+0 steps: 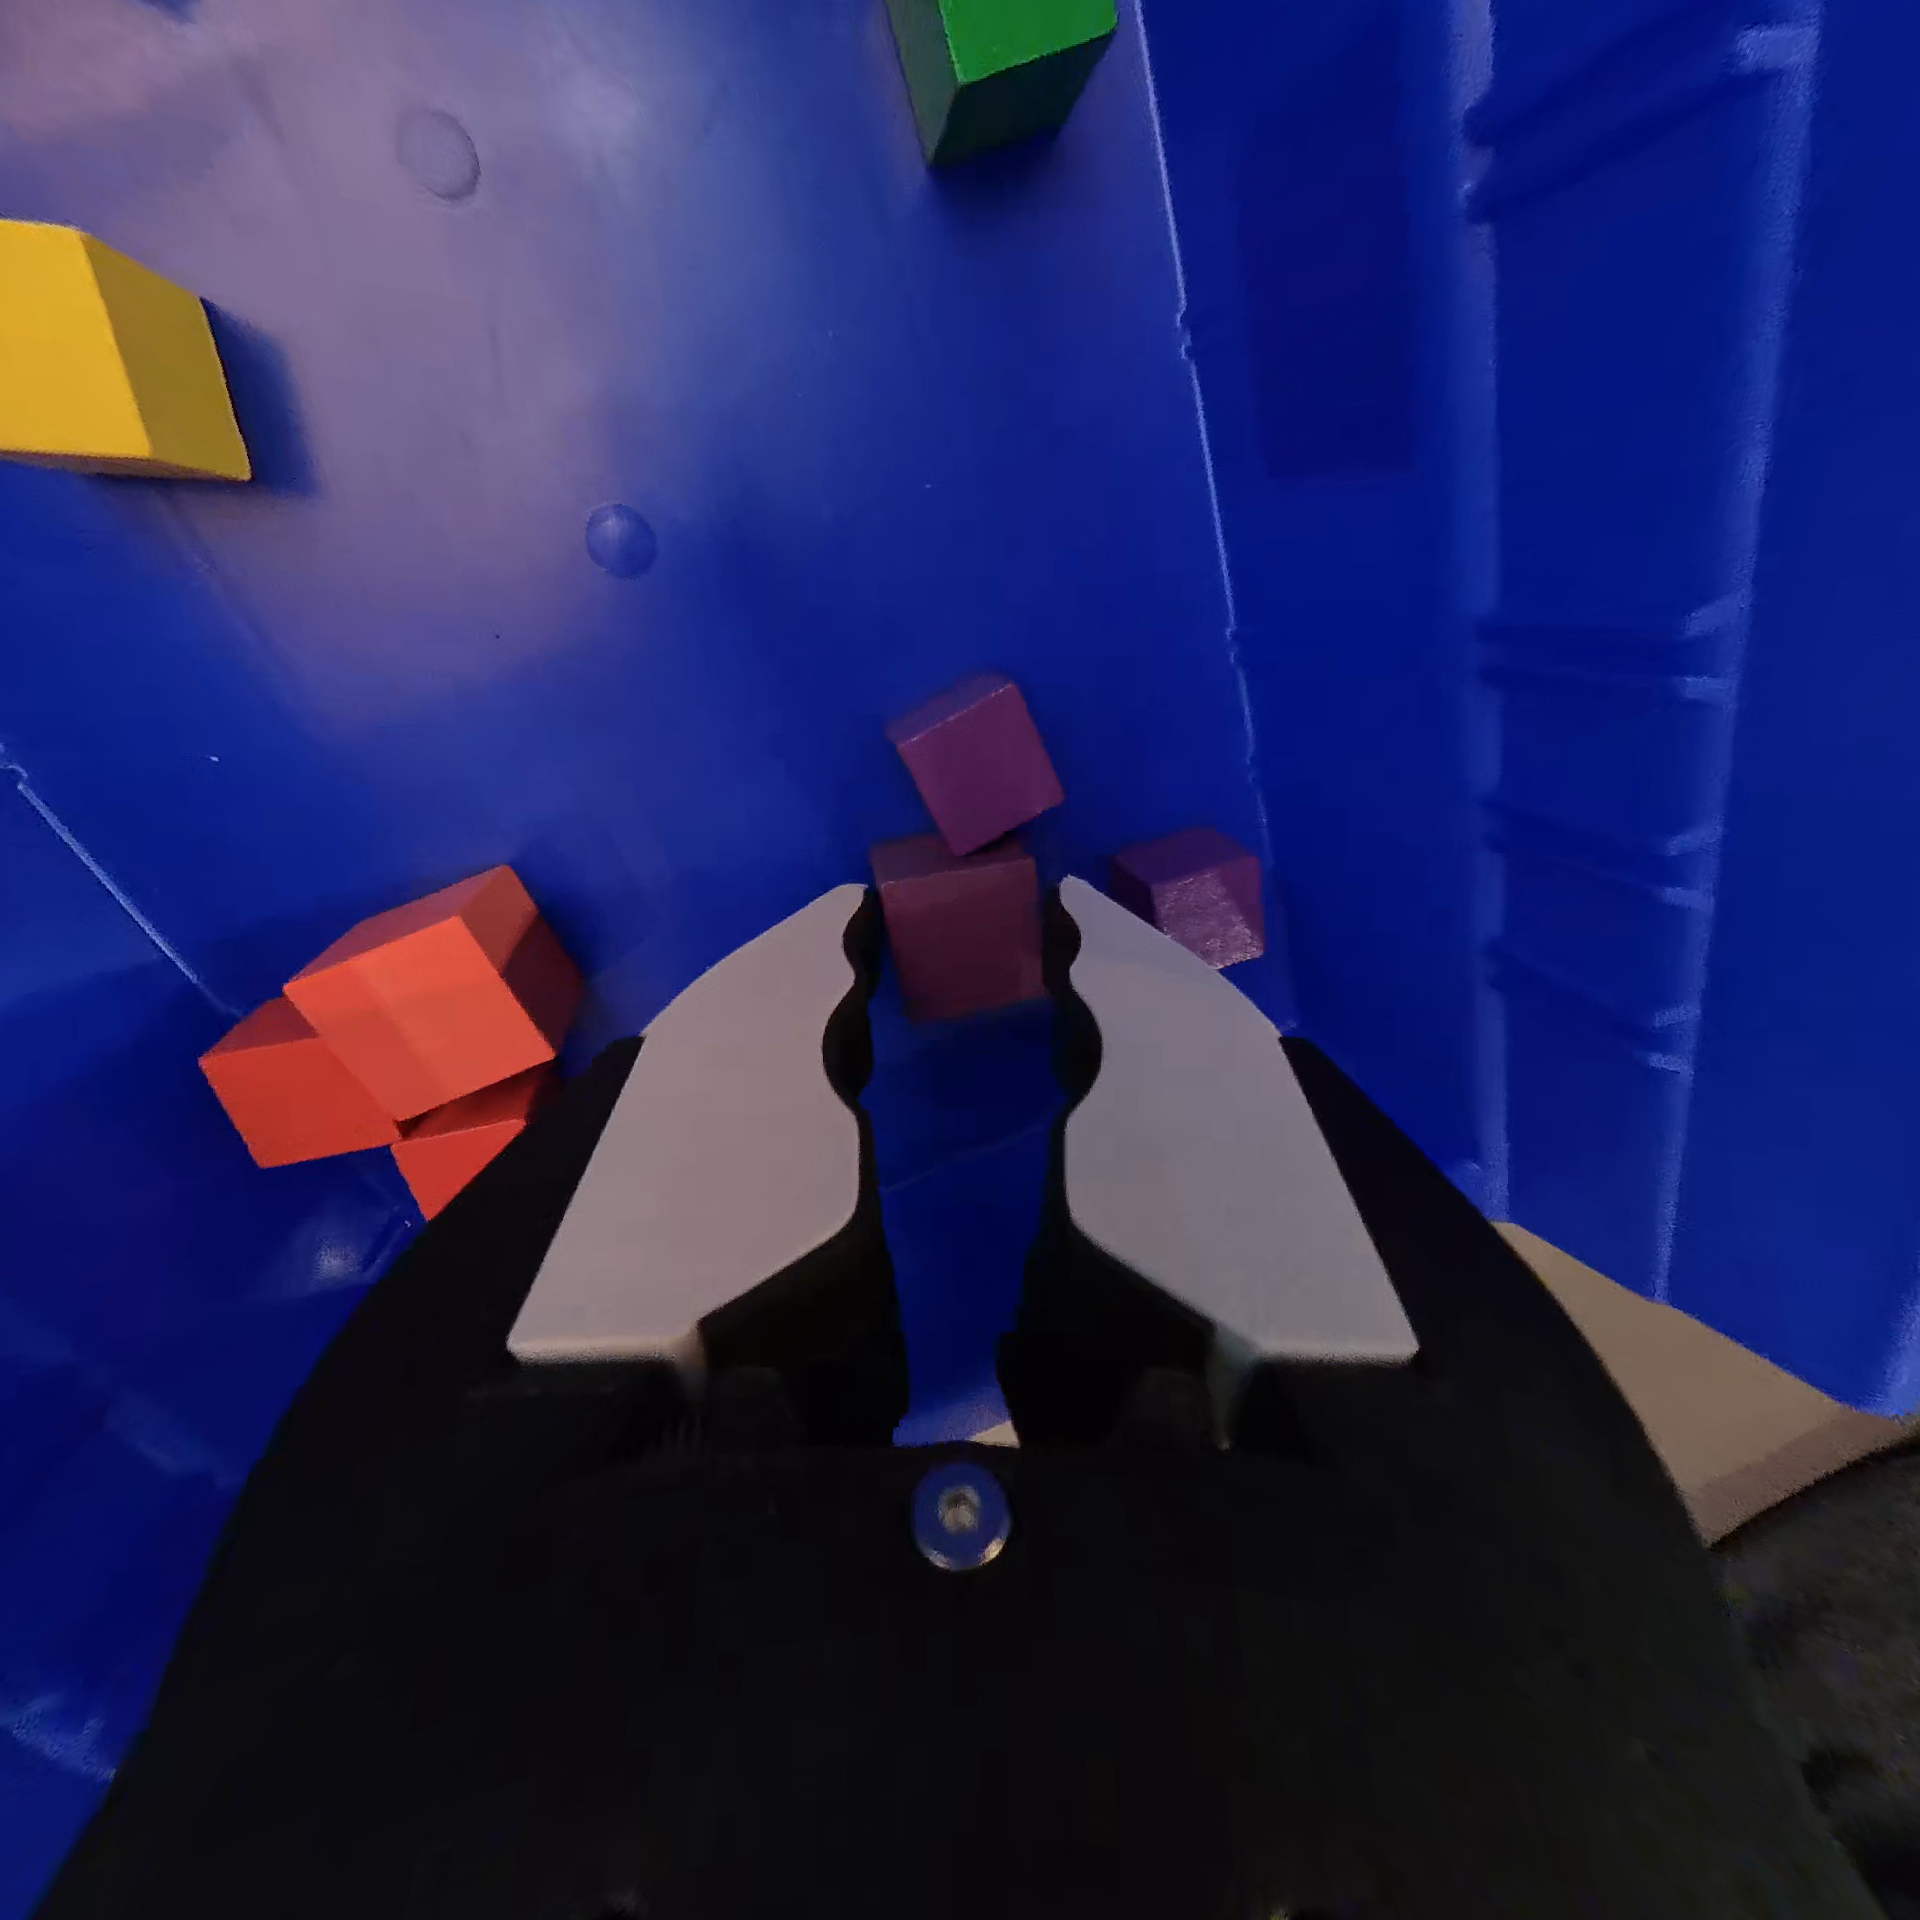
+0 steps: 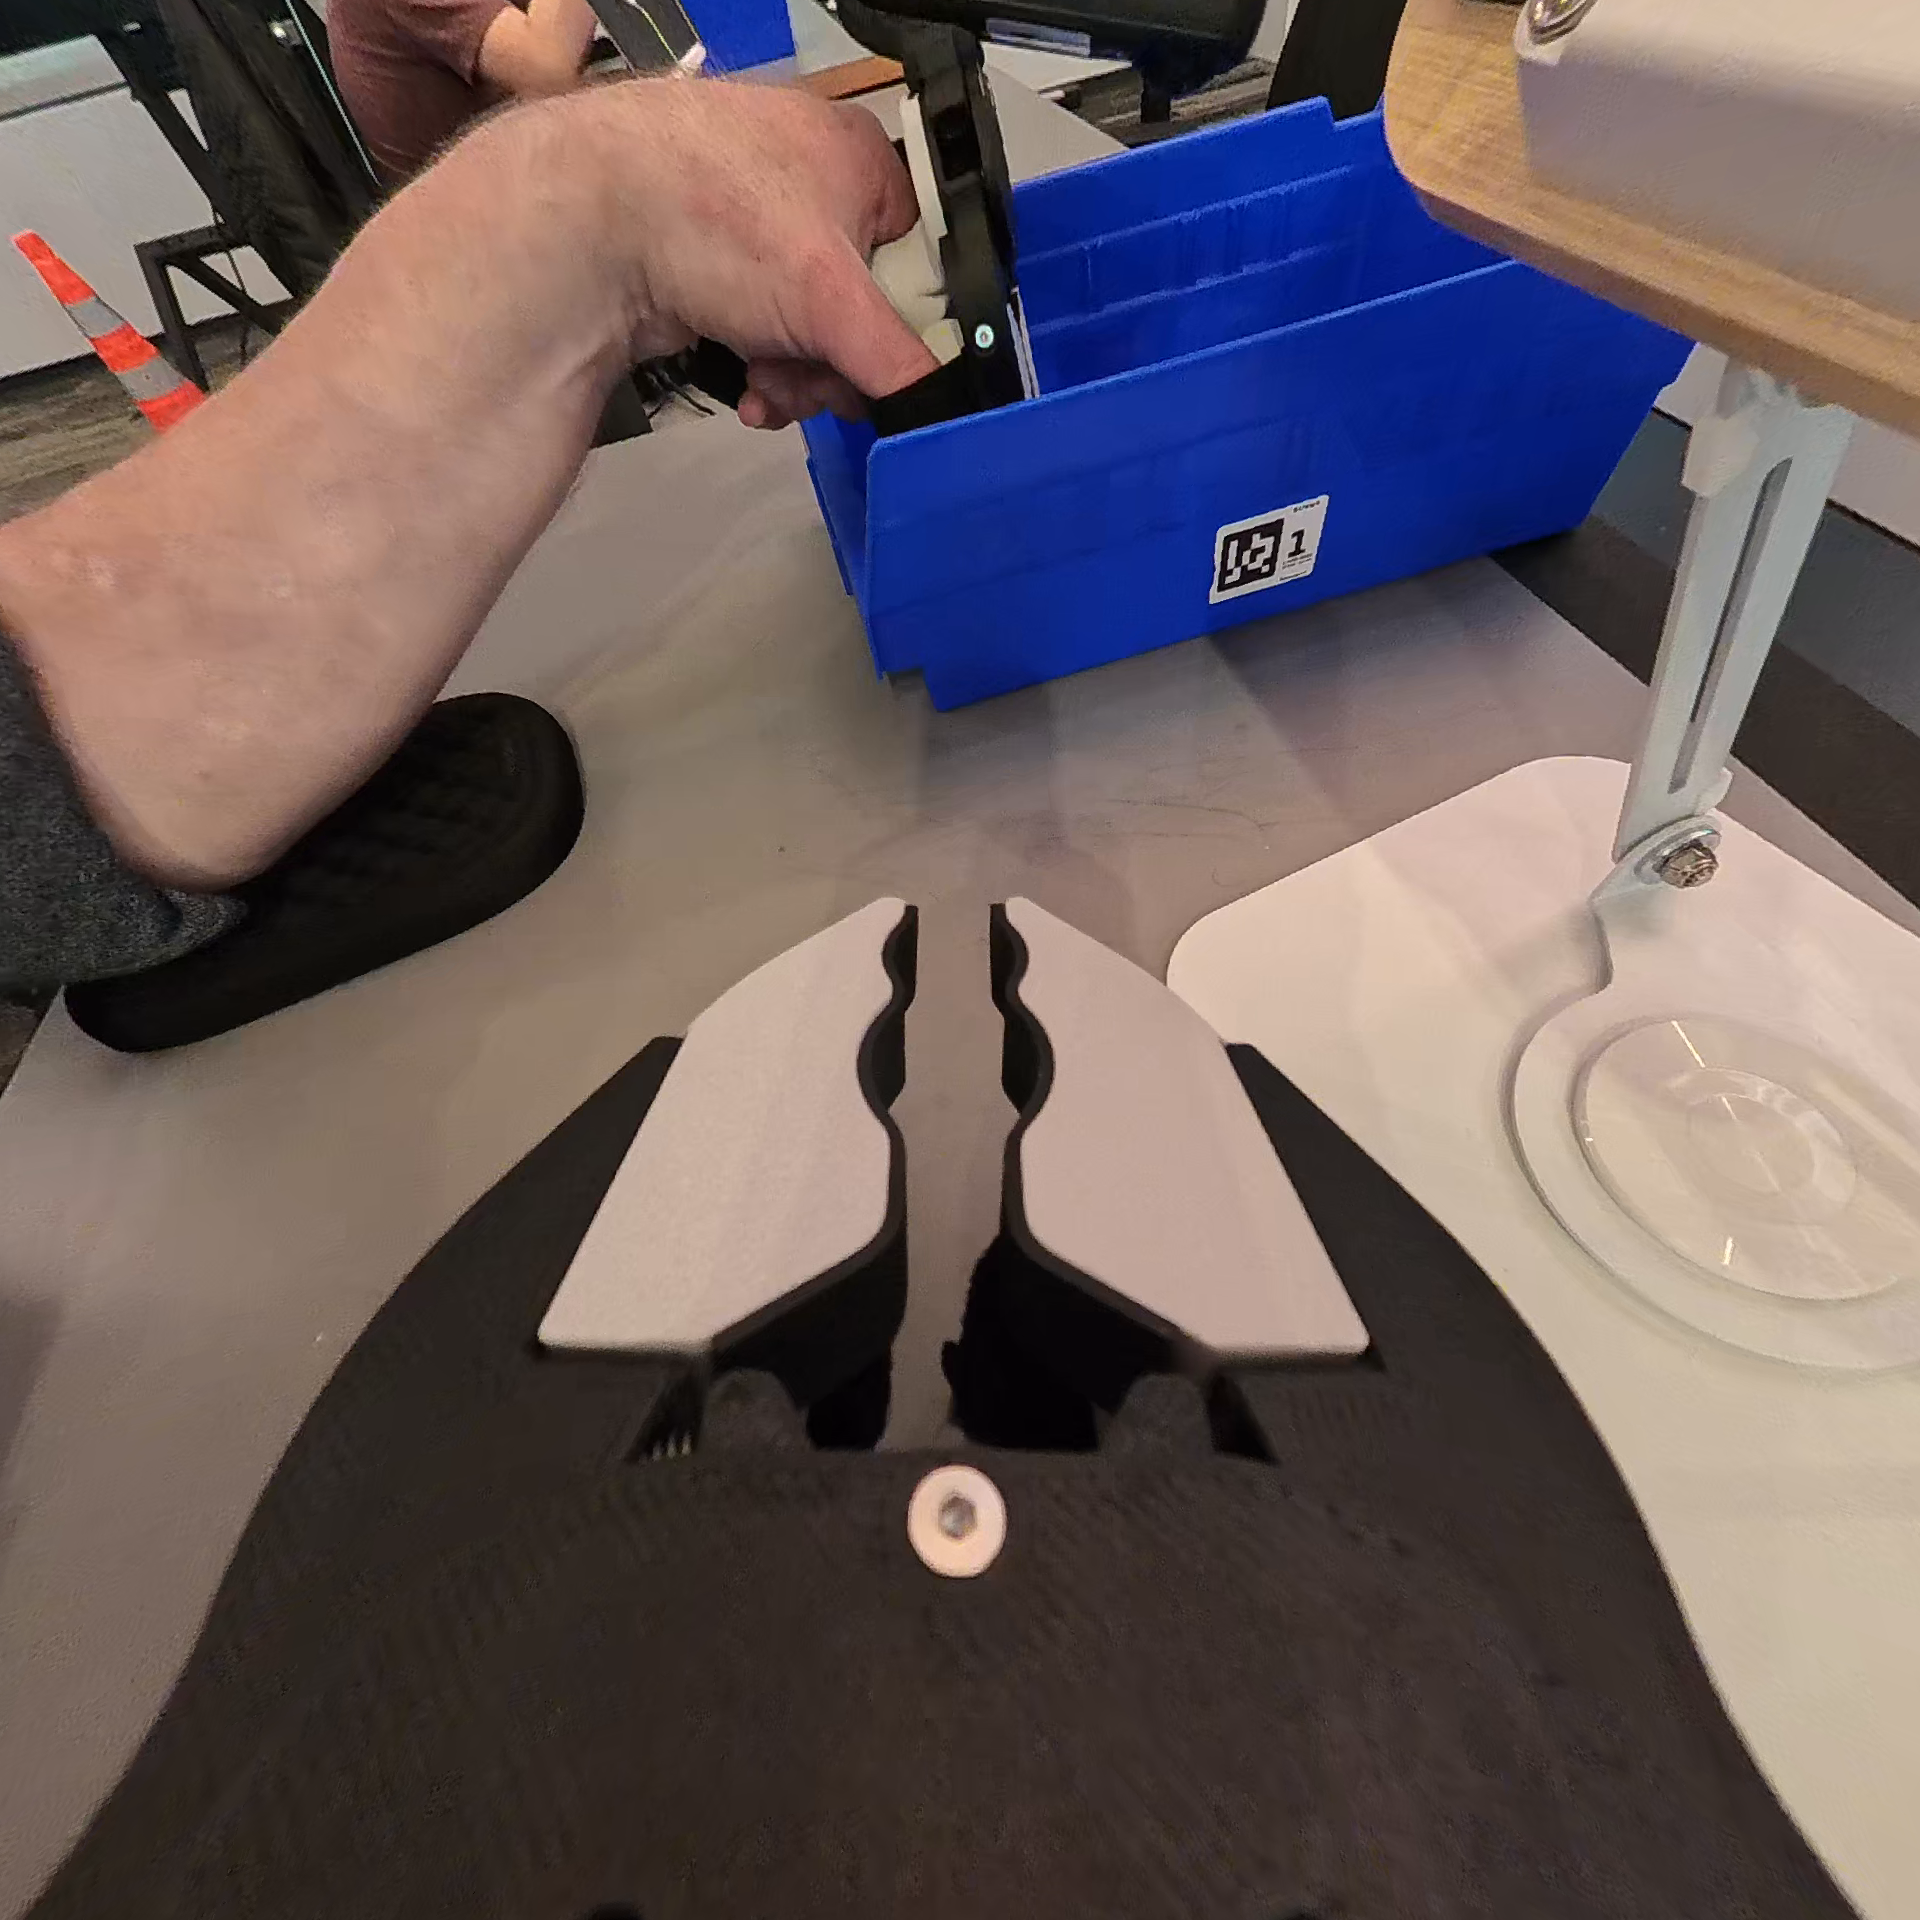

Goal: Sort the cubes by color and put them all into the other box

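Note:
In the left wrist view my left gripper (image 1: 961, 914) is inside the blue box (image 1: 727, 416). It is shut on a dark purple cube (image 1: 956, 935), with a pad against each side. A second purple cube (image 1: 977, 764) leans just behind it and a third (image 1: 1195, 894) sits to its right by the wall. Three red cubes (image 1: 426, 987) are piled at the left. A yellow cube (image 1: 94, 353) and a green cube (image 1: 997, 73) lie farther off. My right gripper (image 2: 954, 914) hovers over the grey table (image 2: 727, 727), its jaws slightly apart with nothing between them.
The right wrist view shows the blue box (image 2: 1143, 520) from outside, with a hand (image 2: 727, 229) holding the left gripper in it. A black pad (image 2: 364, 862) lies under the forearm. A white base plate (image 2: 1403, 935) with a clear dish (image 2: 1745, 1153) and a stand is at the right.

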Motion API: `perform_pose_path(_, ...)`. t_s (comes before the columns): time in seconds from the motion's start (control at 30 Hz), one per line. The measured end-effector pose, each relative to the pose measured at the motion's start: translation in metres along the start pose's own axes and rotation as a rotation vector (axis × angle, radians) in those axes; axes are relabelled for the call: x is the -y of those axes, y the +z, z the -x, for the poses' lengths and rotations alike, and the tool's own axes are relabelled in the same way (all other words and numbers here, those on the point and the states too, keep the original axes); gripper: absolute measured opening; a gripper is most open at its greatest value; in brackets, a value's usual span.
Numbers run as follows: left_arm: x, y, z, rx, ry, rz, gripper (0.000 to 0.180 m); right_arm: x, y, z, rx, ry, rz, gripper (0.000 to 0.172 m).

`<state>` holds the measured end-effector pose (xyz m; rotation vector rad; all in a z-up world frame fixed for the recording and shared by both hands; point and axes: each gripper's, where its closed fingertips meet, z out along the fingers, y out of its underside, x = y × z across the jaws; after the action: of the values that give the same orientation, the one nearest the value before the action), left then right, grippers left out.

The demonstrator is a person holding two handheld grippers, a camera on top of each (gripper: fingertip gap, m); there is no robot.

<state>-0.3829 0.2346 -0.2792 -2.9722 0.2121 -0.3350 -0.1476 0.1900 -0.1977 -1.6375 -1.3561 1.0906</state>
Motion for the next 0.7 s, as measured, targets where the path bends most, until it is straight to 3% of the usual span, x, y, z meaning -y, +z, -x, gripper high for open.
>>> perform_pose_path(0.13, 0.007, -0.013, -0.005, -0.049, 0.023, -0.081, 0.029, 0.007, -0.003, 0.002, -0.012, -0.043, -0.024, 0.015)
perform_pose_path(0.3, 0.023, -0.079, -0.04, -0.189, 0.102, -0.334, 0.028, 0.034, -0.018, 0.007, -0.083, -0.188, -0.116, 0.029)
perform_pose_path(0.5, 0.021, -0.169, -0.141, -0.488, 0.398, -0.596, 0.028, 0.082, -0.05, 0.023, -0.22, -0.442, -0.279, 0.041)
perform_pose_path(0.6, 0.02, -0.184, -0.201, -0.648, 0.55, -0.619, 0.028, 0.101, -0.065, 0.029, -0.337, -0.588, -0.329, 0.045)
perform_pose_path(0.7, 0.019, -0.179, -0.255, -0.803, 0.653, -0.57, 0.028, 0.112, -0.074, 0.035, -0.438, -0.729, -0.35, 0.046)
